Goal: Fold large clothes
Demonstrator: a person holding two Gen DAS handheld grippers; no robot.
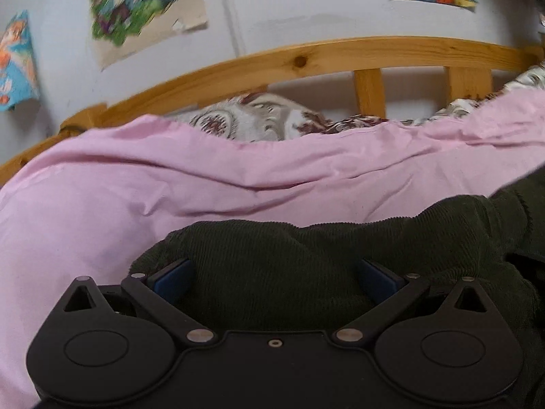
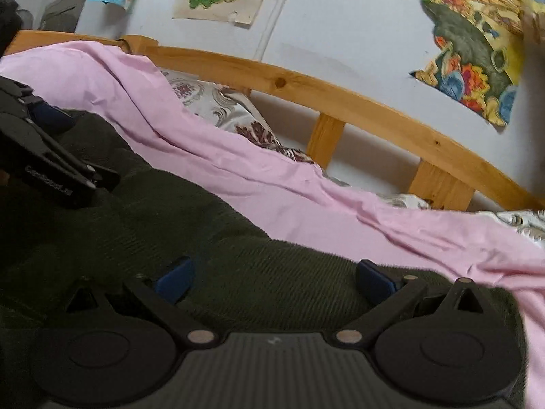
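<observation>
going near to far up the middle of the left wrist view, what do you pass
left gripper → dark green corduroy garment → pink sheet → patterned pillow → wooden bed rail → wall

The dark green corduroy garment (image 1: 306, 272) lies bunched on the pink sheet (image 1: 136, 177), its ribbed cloth heaped in soft rolls with a raised fold along its far edge. From the right wrist view it (image 2: 204, 238) spreads leftward across the sheet (image 2: 306, 197).
</observation>
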